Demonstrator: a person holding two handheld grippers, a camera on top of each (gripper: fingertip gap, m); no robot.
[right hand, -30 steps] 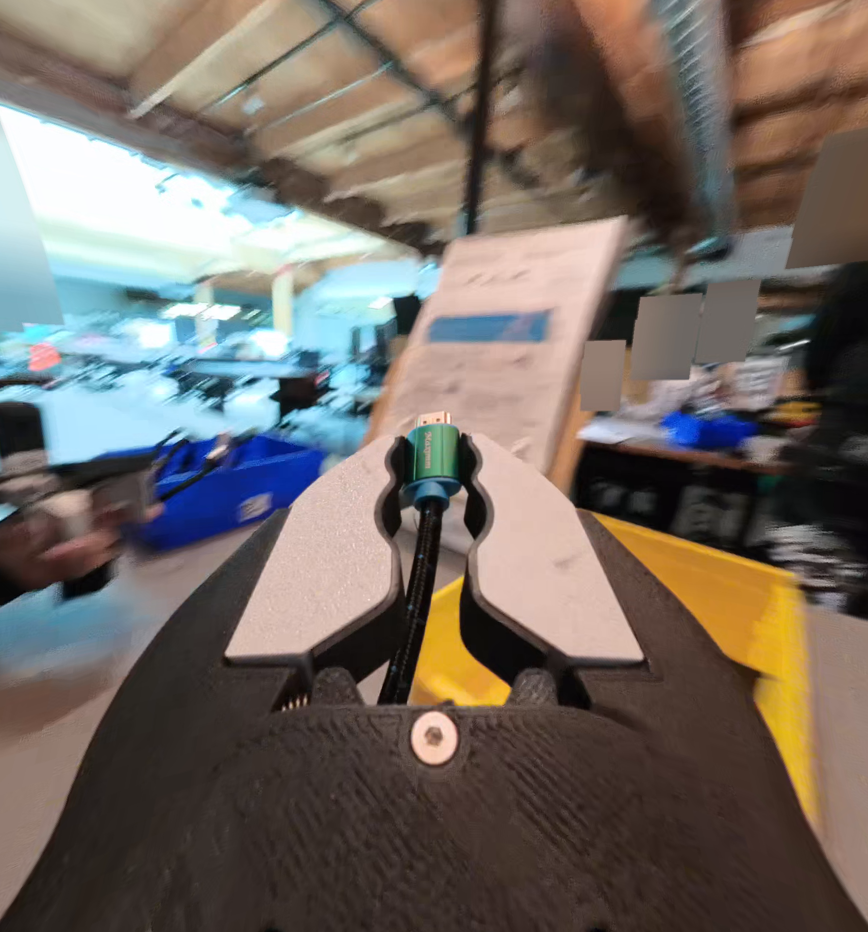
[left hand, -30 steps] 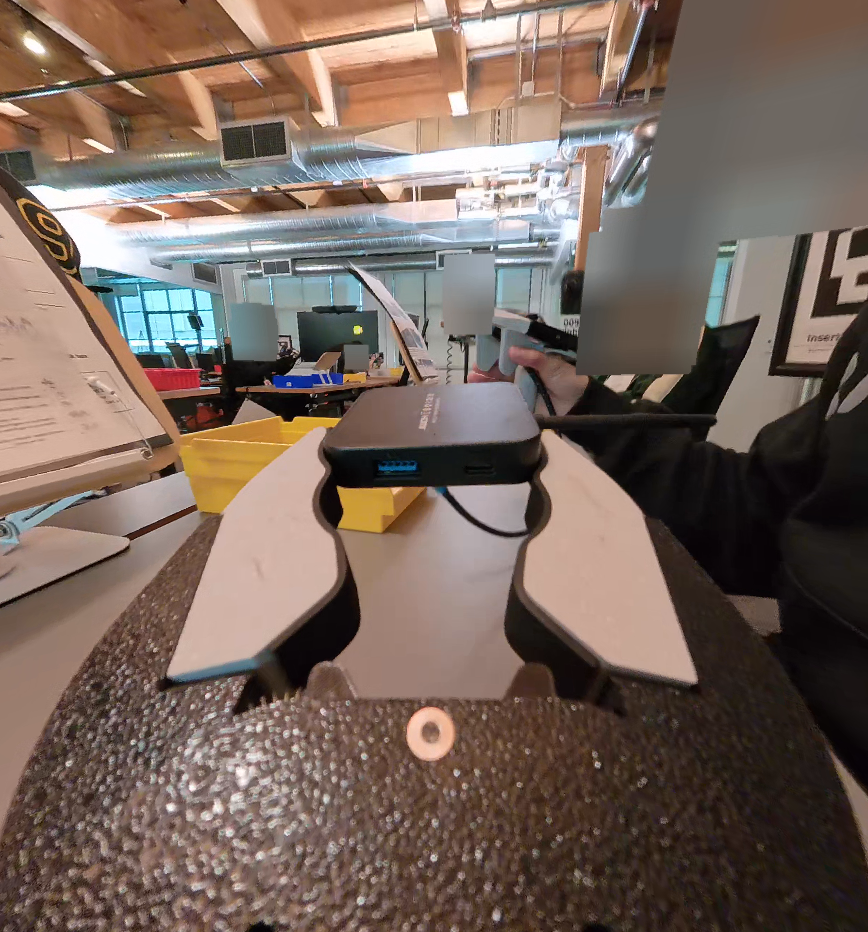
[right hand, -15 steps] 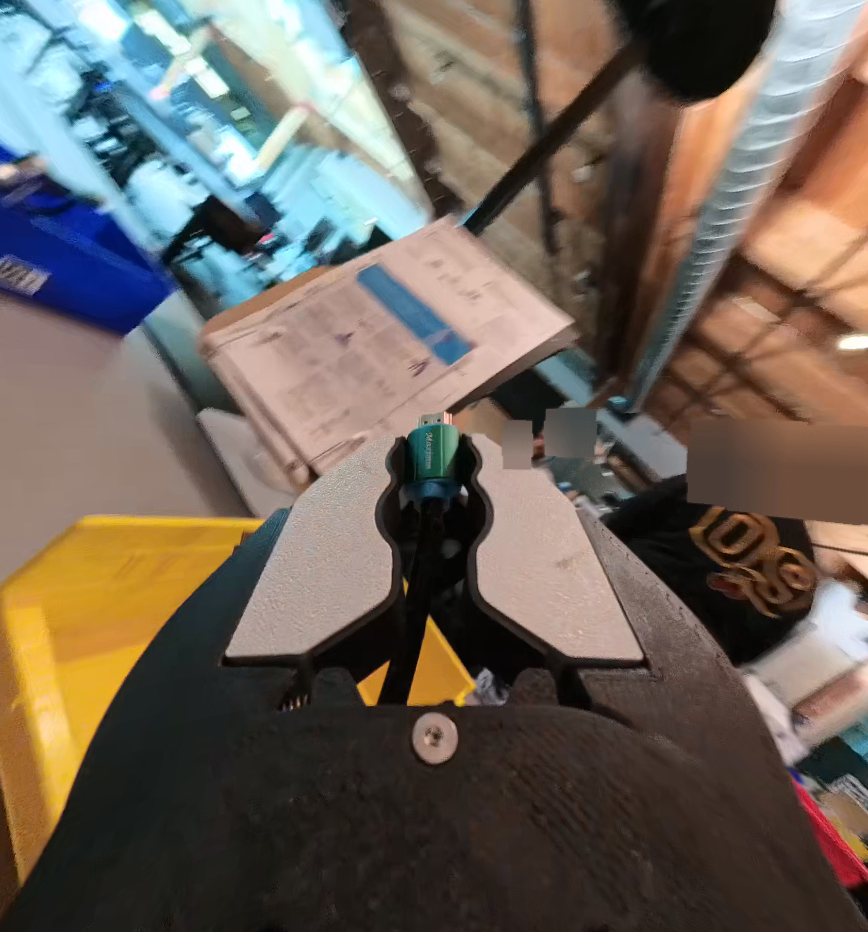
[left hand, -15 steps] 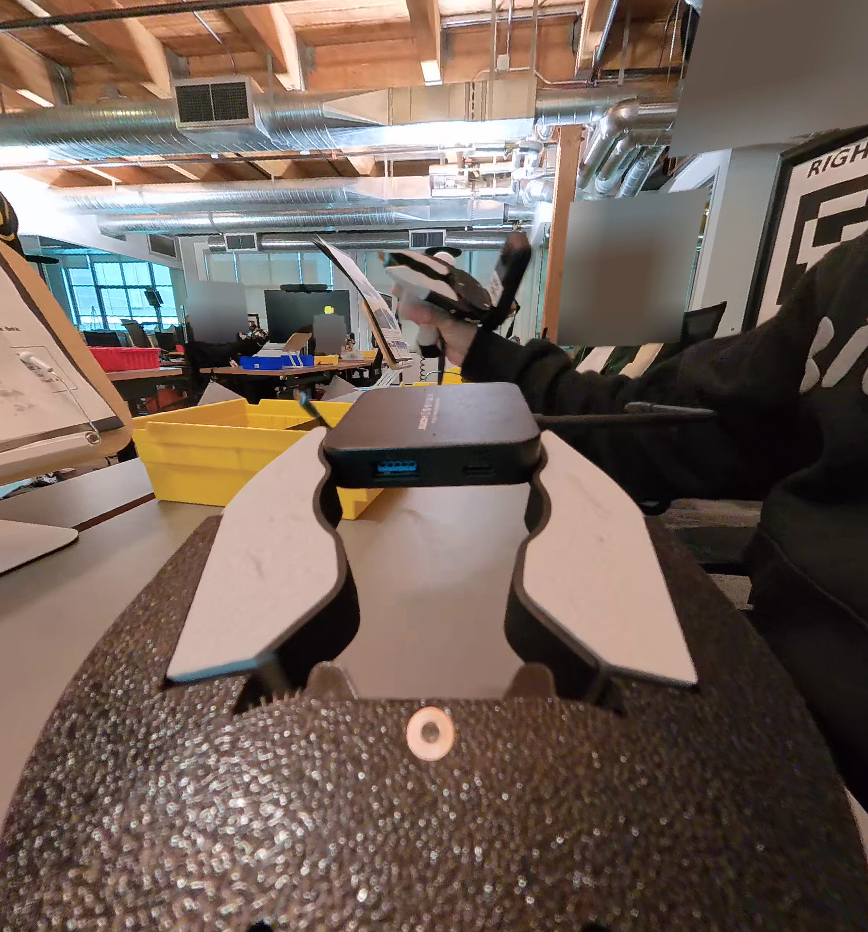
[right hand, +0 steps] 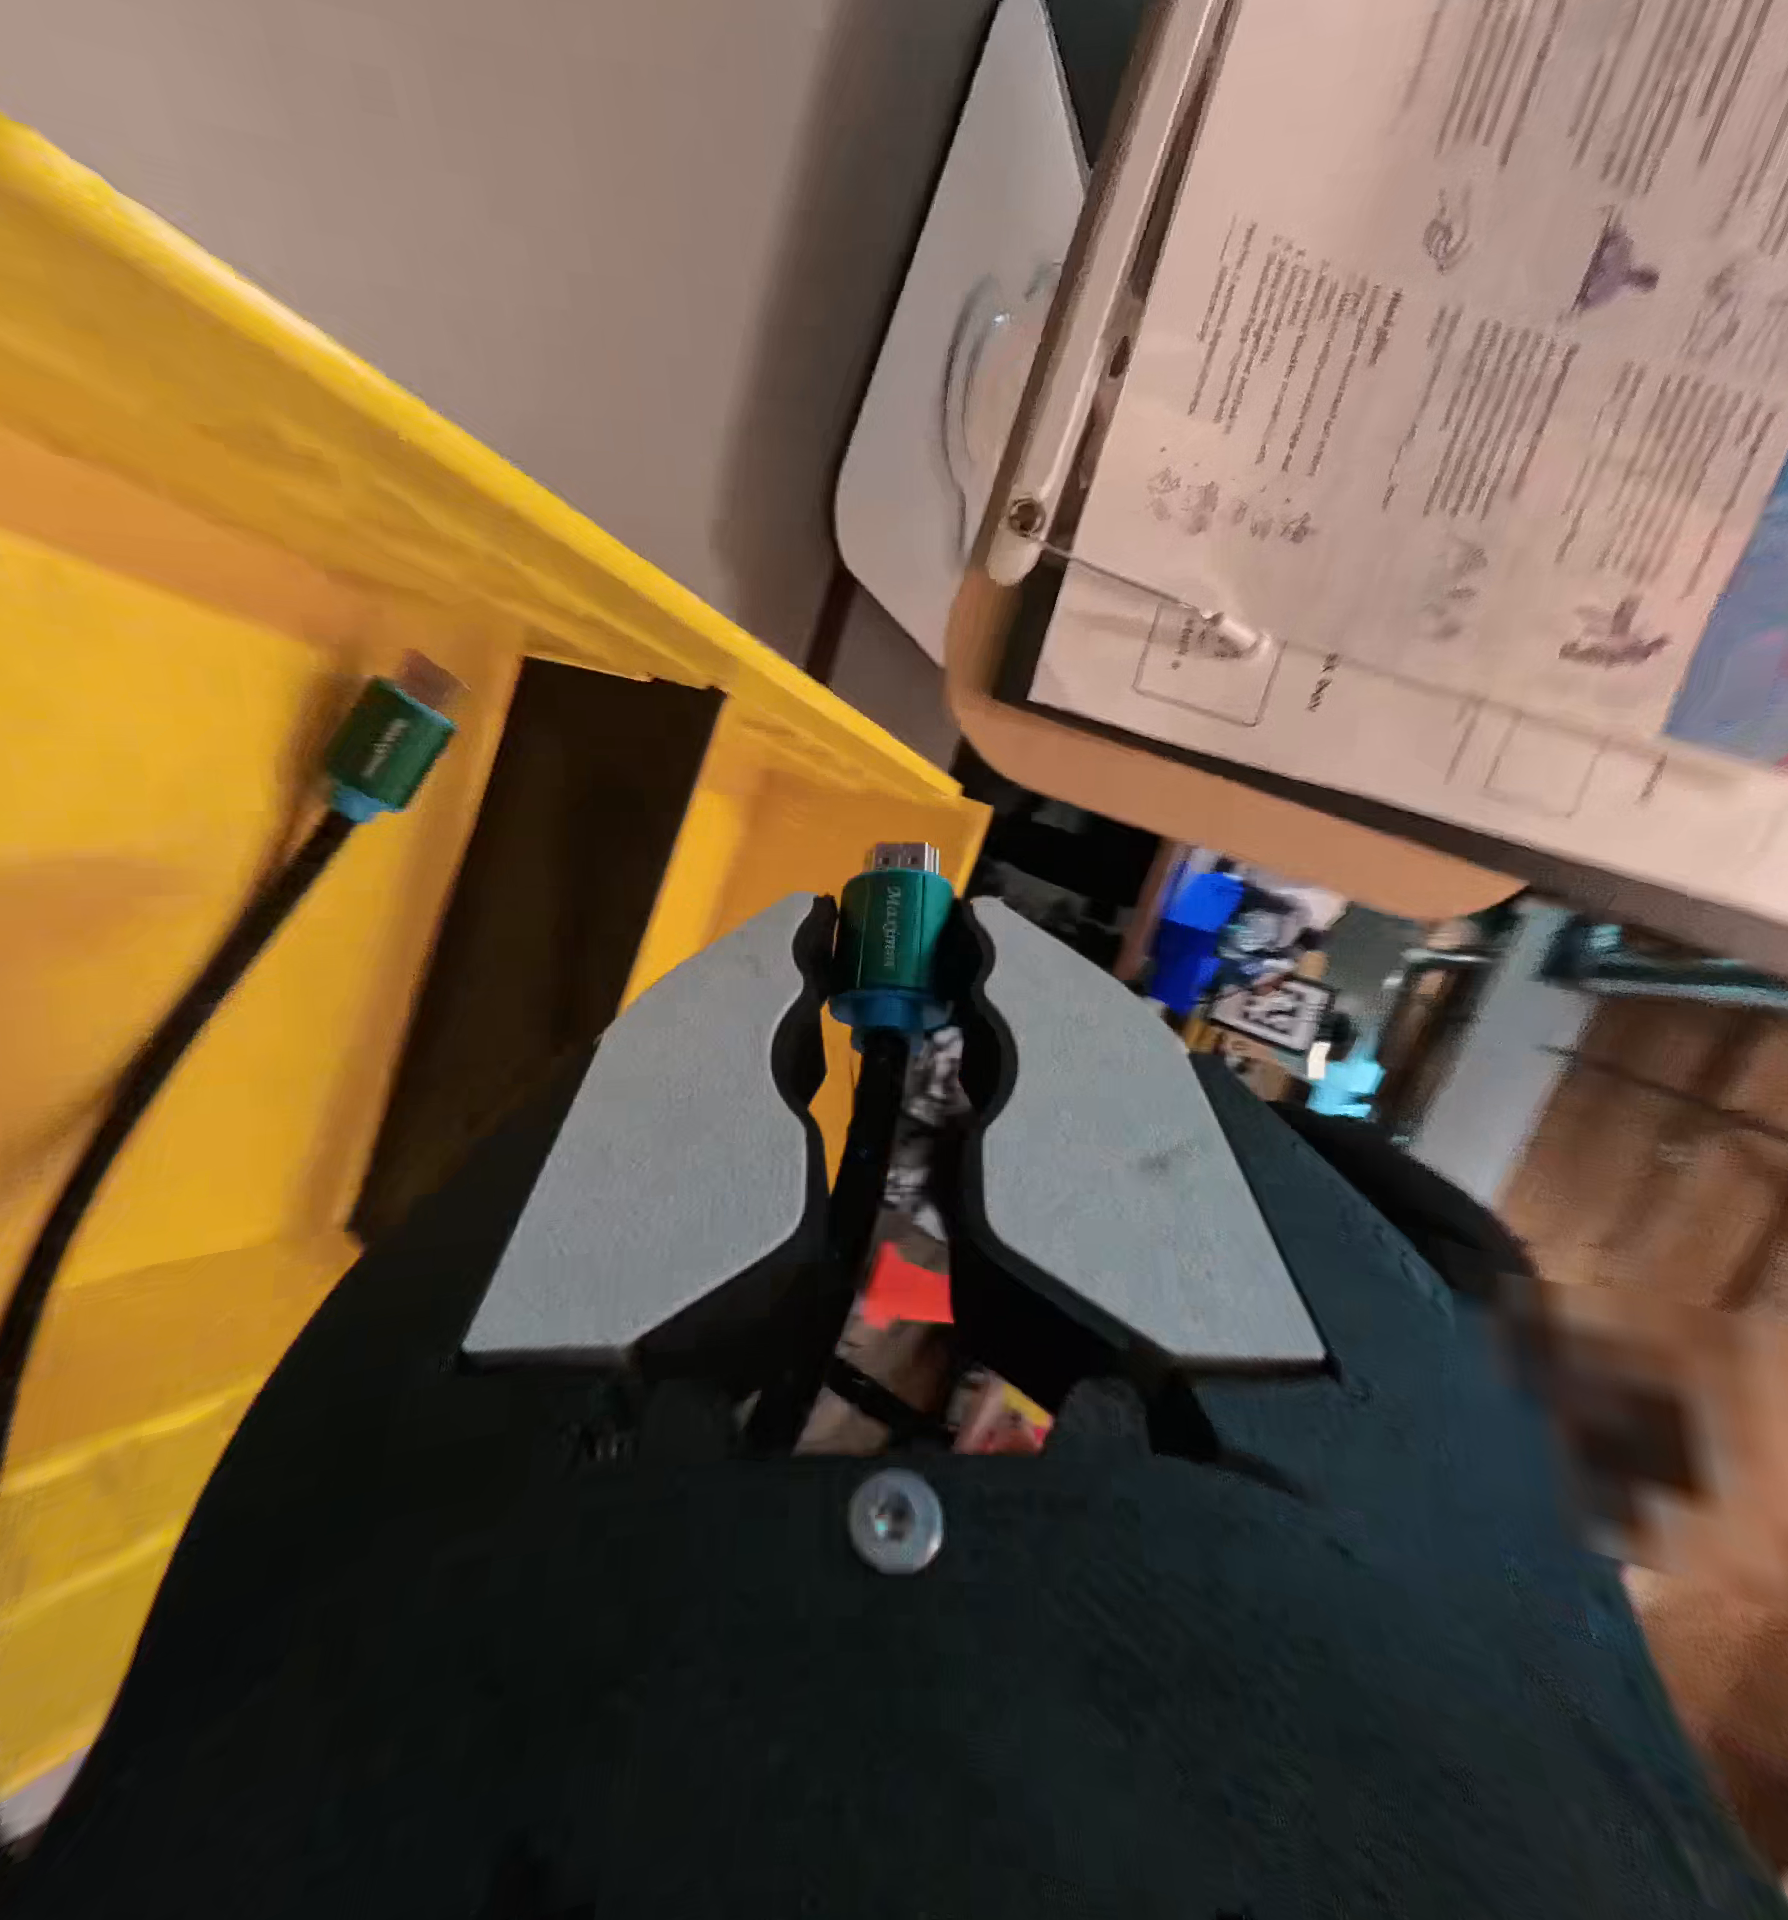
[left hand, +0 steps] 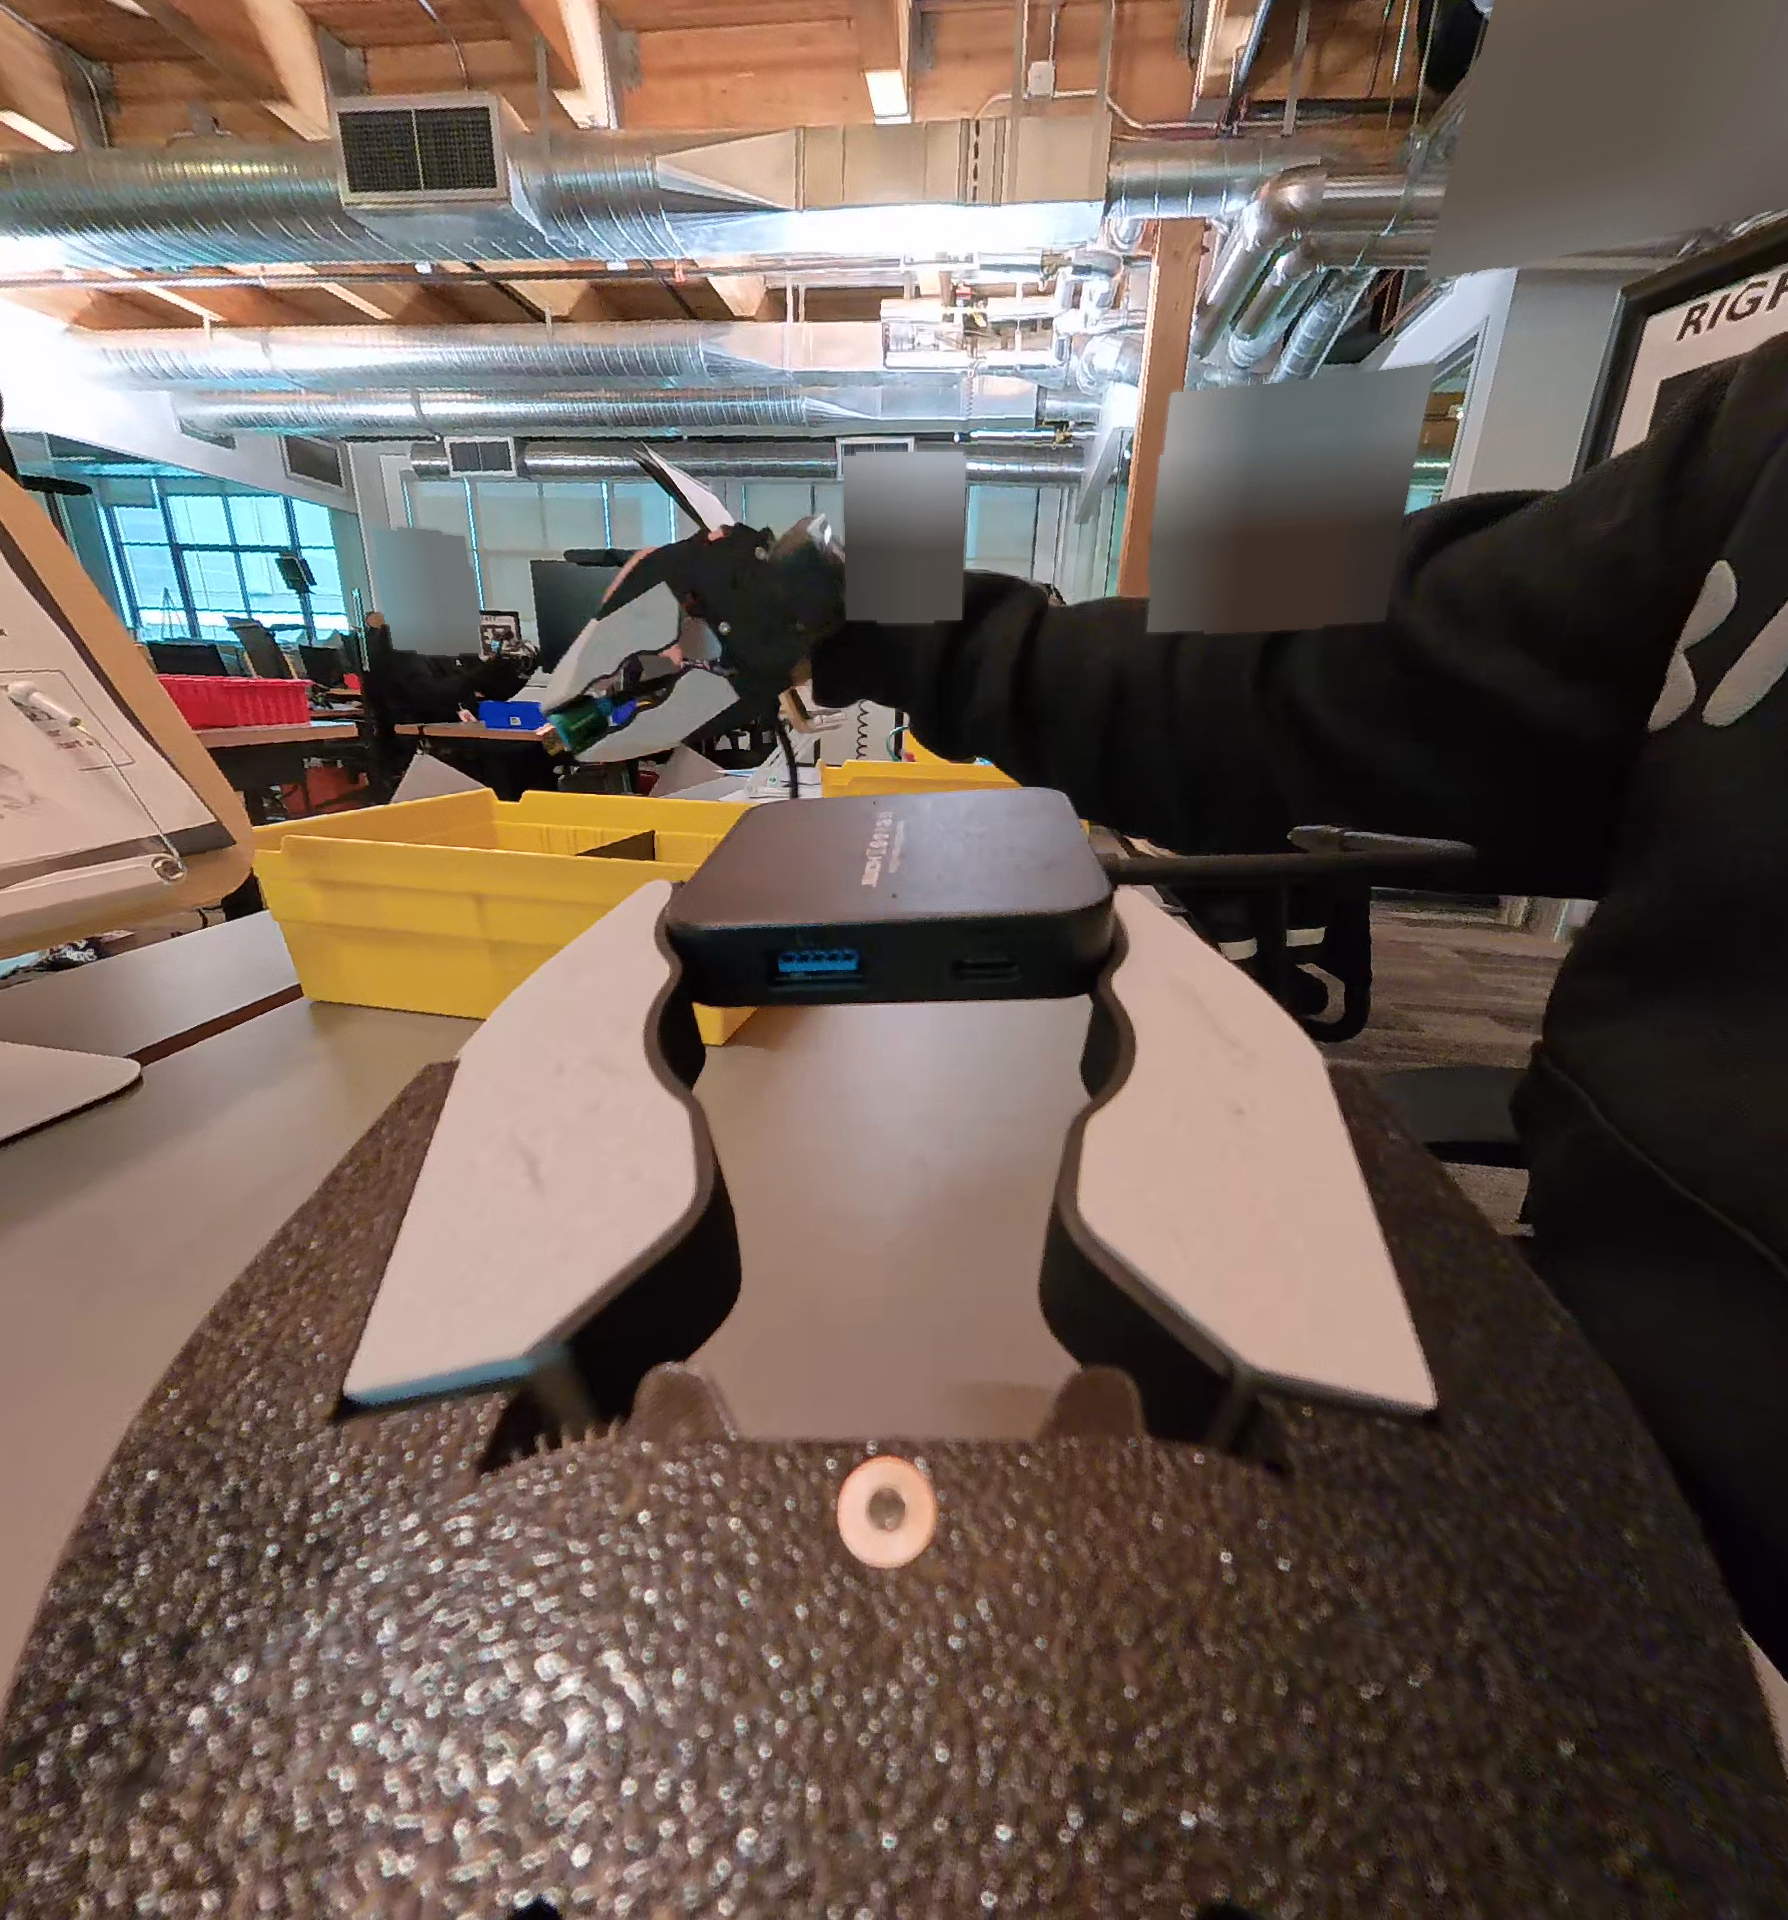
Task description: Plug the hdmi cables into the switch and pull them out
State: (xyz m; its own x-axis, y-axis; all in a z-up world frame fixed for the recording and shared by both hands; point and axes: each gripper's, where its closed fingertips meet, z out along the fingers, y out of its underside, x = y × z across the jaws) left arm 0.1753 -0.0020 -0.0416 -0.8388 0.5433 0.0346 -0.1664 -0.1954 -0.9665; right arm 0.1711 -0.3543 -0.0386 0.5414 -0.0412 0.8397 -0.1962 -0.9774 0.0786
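My left gripper [left hand: 890, 935] is shut on the black switch [left hand: 890, 883], held level above the grey table, its port side facing me. A black cord [left hand: 1285, 857] leaves its right side. My right gripper [right hand: 890, 935] is shut on a green HDMI plug [right hand: 885, 940], metal tip forward, its black braided cable running back between the fingers. In the left wrist view the right gripper [left hand: 599, 717] shows farther off, tilted down over the yellow bin [left hand: 433, 894] with the plug [left hand: 583, 722] in it. A second green HDMI plug [right hand: 386, 743] with its cable lies inside the yellow bin [right hand: 142, 468].
A paper sheet on a tilted stand [right hand: 1441, 416] with a white base [left hand: 7, 1091] stands left of the bin. A black divider [right hand: 547, 914] splits the bin. A person's black sleeve [left hand: 1285, 717] reaches across at right. Grey table [left hand: 142, 1195] lies below.
My right gripper has swung left and tipped downward over the yellow bin, still holding the plug. My left gripper keeps the switch steady; its view turned slightly right.
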